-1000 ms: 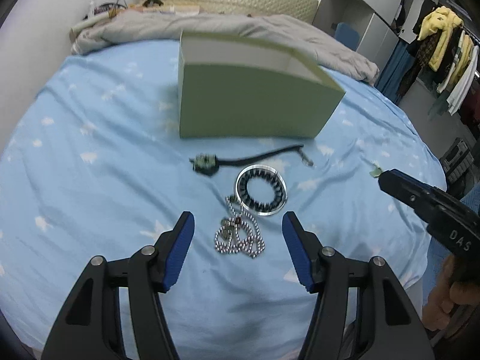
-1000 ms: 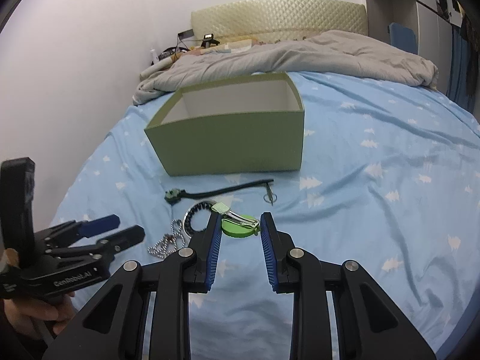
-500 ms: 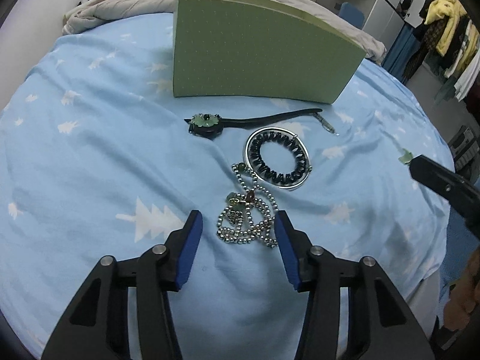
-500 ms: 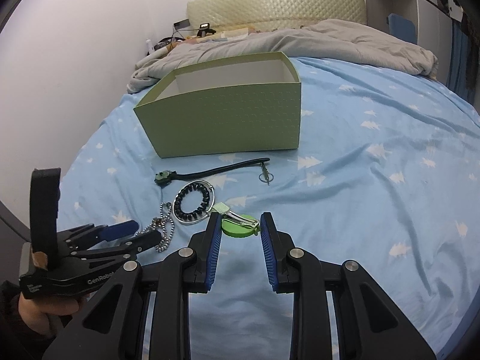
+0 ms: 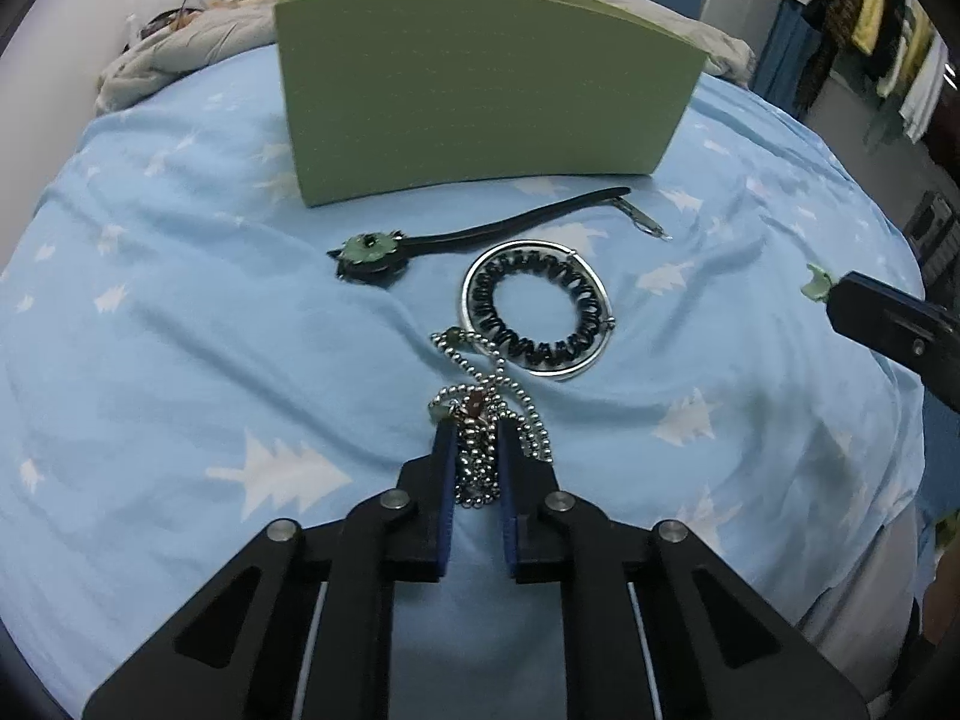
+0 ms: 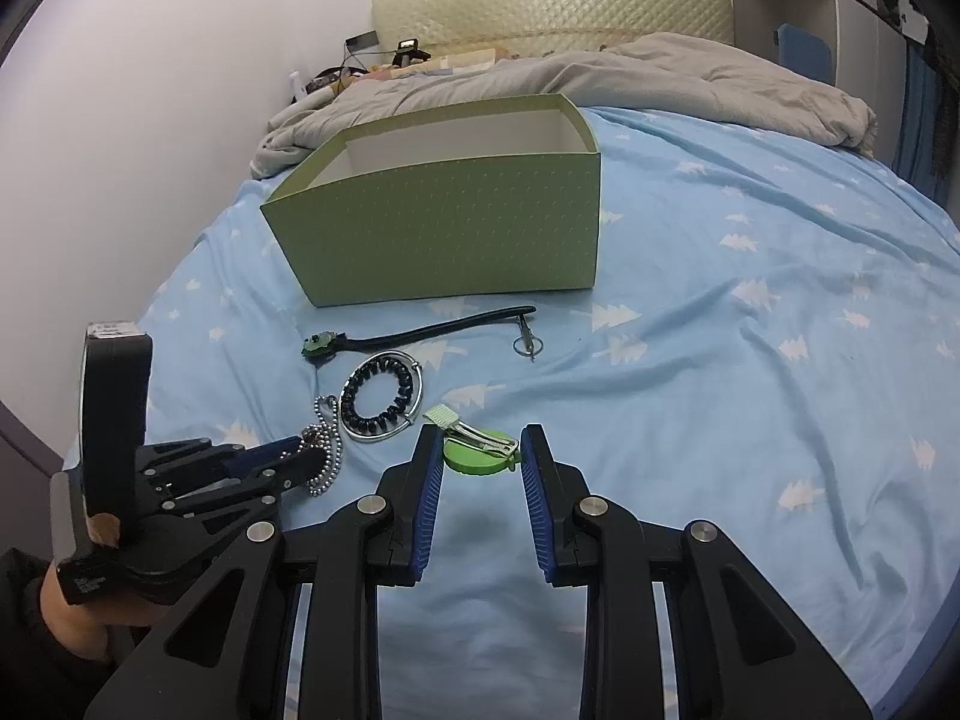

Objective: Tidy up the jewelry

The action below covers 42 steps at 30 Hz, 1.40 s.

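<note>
A silver bead chain necklace (image 5: 516, 396) lies bunched on the blue bedsheet. My left gripper (image 5: 474, 429) is closing on it, and its blue pads press the bunch from both sides. In the right wrist view the left gripper (image 6: 294, 450) sits low on the sheet at the necklace (image 6: 327, 468). My right gripper (image 6: 477, 450) is shut on a green round hair clip (image 6: 474, 459) with a silver clasp, held just above the sheet. An open green box (image 5: 480, 90) (image 6: 444, 228) stands beyond.
A black strap with a green flower (image 5: 372, 249) and a silver ring around a black spiral hair tie (image 5: 537, 309) lie between the necklace and the box. A grey duvet (image 6: 690, 78) is piled by the headboard. Clothes (image 5: 852, 18) hang at the far right.
My left gripper came down and forward over the necklace, and its jaws went from wide apart to pinched on the beads. The right gripper kept the green clip and barely moved.
</note>
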Motion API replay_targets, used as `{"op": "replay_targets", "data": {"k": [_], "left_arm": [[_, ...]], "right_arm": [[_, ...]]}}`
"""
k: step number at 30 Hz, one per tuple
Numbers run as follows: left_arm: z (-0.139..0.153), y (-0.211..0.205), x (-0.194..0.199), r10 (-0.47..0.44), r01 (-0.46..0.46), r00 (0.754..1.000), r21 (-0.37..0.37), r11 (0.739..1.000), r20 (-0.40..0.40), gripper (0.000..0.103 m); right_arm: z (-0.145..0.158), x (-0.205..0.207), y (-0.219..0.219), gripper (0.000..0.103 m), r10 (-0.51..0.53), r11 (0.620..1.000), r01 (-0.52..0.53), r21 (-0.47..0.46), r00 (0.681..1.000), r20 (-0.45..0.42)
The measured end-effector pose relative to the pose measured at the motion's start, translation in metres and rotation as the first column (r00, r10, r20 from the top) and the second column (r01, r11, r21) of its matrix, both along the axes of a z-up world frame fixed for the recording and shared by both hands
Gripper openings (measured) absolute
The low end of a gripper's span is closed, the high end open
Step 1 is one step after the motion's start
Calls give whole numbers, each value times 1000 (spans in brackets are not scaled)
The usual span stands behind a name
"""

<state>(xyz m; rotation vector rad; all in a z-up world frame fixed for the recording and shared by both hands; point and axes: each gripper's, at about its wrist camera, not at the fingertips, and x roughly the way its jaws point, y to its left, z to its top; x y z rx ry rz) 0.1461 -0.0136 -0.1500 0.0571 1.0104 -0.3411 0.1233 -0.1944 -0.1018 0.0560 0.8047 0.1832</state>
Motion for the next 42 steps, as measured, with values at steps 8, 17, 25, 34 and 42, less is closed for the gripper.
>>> {"op": "replay_targets", "data": {"k": [8, 17, 25, 34, 42], "left_arm": [[26, 7, -1, 29, -29, 1000, -84, 996, 0, 11], [85, 14, 6, 48, -40, 996, -116, 992, 71, 11], [139, 19, 21, 56, -35, 987, -133, 991, 154, 11], [183, 23, 59, 81, -40, 974, -188, 981, 213, 11], [207, 23, 109, 101, -54, 967, -198, 979, 235, 11]], "right_arm": [[9, 1, -1, 24, 4, 1000, -4, -2, 1000, 24], [34, 9, -2, 24, 17, 1000, -17, -3, 997, 76], [65, 21, -1, 24, 34, 999, -35, 3, 990, 137], [110, 55, 8, 24, 76, 997, -77, -1, 979, 191], [132, 110, 8, 24, 96, 995, -98, 6, 981, 167]]}}
